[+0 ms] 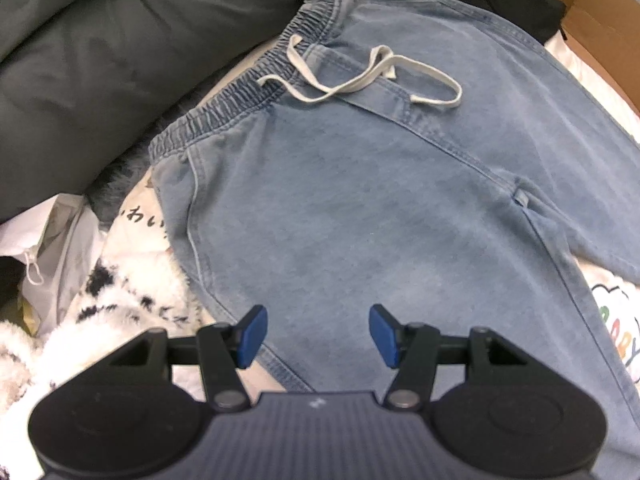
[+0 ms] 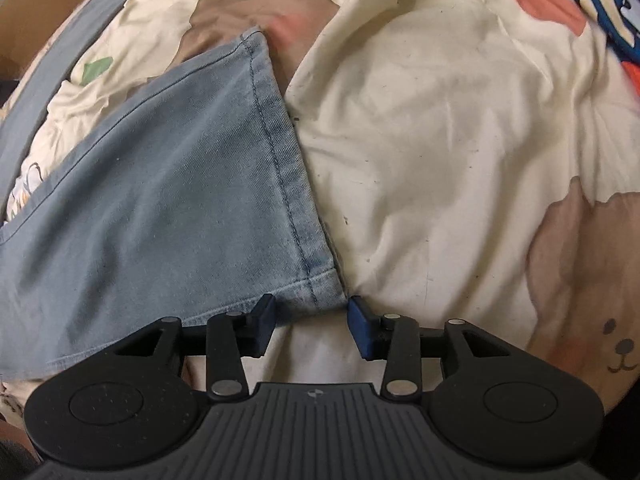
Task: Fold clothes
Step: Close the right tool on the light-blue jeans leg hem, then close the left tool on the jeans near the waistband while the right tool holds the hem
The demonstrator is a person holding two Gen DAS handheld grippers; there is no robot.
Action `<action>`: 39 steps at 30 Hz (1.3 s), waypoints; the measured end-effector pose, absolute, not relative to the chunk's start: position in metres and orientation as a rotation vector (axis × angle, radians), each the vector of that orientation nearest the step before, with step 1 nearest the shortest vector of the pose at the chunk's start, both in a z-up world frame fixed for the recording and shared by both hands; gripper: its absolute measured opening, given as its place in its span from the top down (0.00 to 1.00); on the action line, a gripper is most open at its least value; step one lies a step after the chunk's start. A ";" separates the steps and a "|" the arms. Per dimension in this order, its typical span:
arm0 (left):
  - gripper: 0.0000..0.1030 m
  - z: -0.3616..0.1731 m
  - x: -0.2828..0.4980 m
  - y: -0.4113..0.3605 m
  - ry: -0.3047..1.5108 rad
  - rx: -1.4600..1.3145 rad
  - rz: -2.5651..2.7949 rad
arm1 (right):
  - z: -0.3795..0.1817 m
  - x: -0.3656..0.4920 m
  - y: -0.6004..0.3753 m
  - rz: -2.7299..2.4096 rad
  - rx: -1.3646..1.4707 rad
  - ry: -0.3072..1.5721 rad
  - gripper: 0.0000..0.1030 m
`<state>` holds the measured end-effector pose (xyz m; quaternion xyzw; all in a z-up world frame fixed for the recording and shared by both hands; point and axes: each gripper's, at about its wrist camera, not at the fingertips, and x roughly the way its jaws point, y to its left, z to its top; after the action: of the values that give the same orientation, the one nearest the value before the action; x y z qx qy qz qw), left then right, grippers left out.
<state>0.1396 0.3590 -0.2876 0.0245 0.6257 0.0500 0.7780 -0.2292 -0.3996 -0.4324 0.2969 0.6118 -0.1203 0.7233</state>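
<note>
Here the jeans lie flat on the bed, their leg hem corner at twelve o'clock between the right gripper's open fingers, while the left gripper hovers open over the seat.

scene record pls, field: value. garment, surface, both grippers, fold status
garment: light blue denim pants, elastic waistband, white drawstring lying loose on the front
surface: cream printed bedsheet
left gripper: jaws open, over the upper leg area, nothing between them
right gripper: jaws open, at the leg hem corner, pads not pressing on it
clutter: dark grey duvet, cardboard box, fluffy white and black fabric
fold status: pants spread flat, no fold visible
</note>
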 end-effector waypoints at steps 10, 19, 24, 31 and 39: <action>0.42 -0.289 0.141 0.358 1.357 0.067 0.099 | -0.427 -0.226 -0.407 -0.197 0.739 1.289 0.49; 0.42 -0.292 0.140 0.359 1.362 0.063 0.089 | -0.420 -0.218 -0.415 -0.063 0.829 1.250 0.50; 0.42 -0.293 0.136 0.362 1.366 0.059 0.092 | -0.443 -0.211 -0.421 -0.073 0.914 1.279 0.57; 0.42 -0.295 0.126 0.375 1.361 0.029 0.115 | -0.447 -0.200 -0.424 -0.076 0.881 1.325 0.91; 0.45 -0.311 0.112 0.399 1.374 -0.110 0.154 | -0.399 -0.188 -0.447 -0.083 0.893 1.316 0.91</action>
<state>0.1120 0.3985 -0.3113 -0.0507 0.6334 0.0710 0.7689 -0.1882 -0.4465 -0.3988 0.4007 0.5908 -0.0373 0.6993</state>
